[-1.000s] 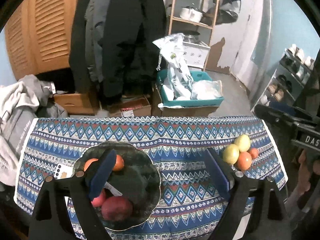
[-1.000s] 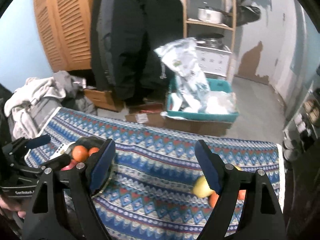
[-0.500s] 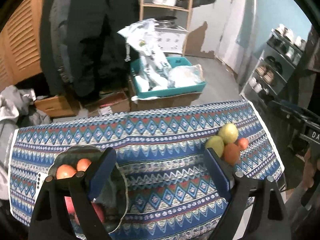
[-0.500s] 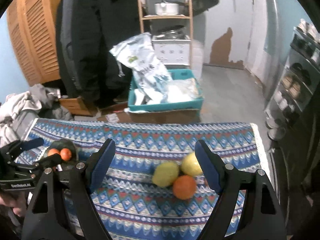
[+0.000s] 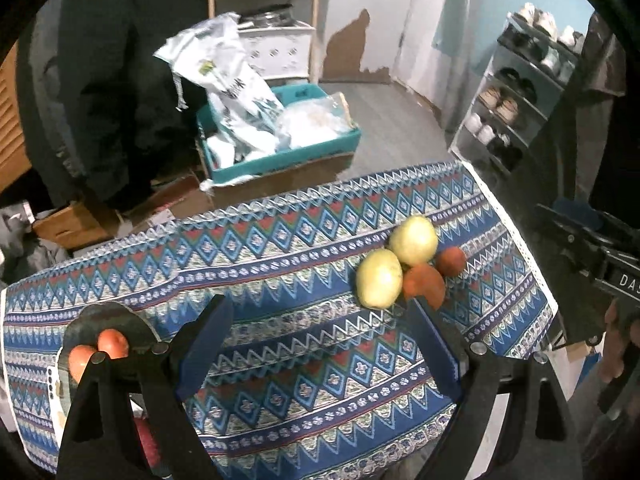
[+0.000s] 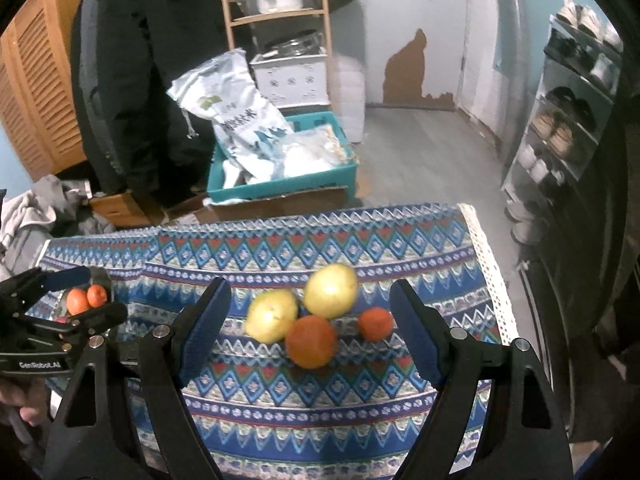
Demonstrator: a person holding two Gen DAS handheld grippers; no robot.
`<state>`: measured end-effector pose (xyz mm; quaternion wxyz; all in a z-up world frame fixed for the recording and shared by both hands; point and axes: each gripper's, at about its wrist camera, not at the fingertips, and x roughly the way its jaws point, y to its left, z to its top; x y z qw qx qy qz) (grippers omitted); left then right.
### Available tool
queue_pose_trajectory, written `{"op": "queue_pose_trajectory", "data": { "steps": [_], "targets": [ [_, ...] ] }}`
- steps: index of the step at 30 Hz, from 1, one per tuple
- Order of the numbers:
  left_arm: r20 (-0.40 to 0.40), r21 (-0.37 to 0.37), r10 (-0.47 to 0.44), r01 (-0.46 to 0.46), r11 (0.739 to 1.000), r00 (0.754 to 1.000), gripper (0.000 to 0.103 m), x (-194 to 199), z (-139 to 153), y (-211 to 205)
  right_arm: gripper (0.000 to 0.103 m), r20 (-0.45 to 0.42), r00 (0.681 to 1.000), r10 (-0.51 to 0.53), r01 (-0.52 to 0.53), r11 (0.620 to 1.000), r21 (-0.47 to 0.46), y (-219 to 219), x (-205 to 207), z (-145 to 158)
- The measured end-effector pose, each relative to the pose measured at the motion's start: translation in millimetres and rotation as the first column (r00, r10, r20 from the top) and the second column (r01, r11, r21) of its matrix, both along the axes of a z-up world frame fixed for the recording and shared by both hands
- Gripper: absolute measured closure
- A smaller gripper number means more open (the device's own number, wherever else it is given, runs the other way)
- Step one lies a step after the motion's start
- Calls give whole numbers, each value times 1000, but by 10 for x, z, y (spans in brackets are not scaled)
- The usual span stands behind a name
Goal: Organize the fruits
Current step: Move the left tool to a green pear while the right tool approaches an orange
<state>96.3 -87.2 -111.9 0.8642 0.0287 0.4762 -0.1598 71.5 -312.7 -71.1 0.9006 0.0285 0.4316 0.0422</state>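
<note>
Hovering above the patterned tablecloth [image 6: 360,240], the right gripper [image 6: 308,320] had its blue-padded jaws spread wide and gripped nothing. Four loose fruits lay clustered on the cloth just ahead of and between its fingertips: two yellow-green fruits [image 6: 330,290] touching side by side, a large orange [image 6: 311,341] in front of them, and a small orange [image 6: 375,323] just beside, nearest the right fingertip. All four sat near the cloth's right end.

The left gripper [image 5: 316,340] was likewise wide open and empty, held over the middle of the cloth. From its camera the same cluster lay ahead and to the right, the large orange [image 5: 424,286] partly hidden behind the tip of its right finger. The dark plate [image 5: 108,316] sat at the cloth's left end, behind the left finger, with two small orange fruits [image 5: 113,343] resting on it; something red showed lower down, mostly hidden. Beyond the table stood a teal crate [image 6: 280,188] holding bags.
</note>
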Motion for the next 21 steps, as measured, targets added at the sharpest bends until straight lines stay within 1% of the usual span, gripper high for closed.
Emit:
{"op": "queue_pose_trajectory", "data": {
  "steps": [3,6,10,15,21],
  "targets": [
    [-8,31,-22,23,999,1000,13,37,-70,-114,21,-16,1000,-15,15,1000,-2,-101,0,-78],
    [-19,36,-35,35,999,999,13,93,-131,-204,21,-29,999,-25,25,1000,-7,-190,7,-141],
    [-57,23,-46,48,999,997,13,203,-242,-313,21,-48,998,-39,38,999,-6,-307,34,-232],
    [-95,-34,-47,44,998,994,13,366,-415,-429,21,-83,995,-59,59,998,1,-431,99,-400],
    [-138,-45,-29,23,999,990,13,627,-648,-576,21,-129,990,-65,65,998,-2,-498,202,-601]
  ]
}}
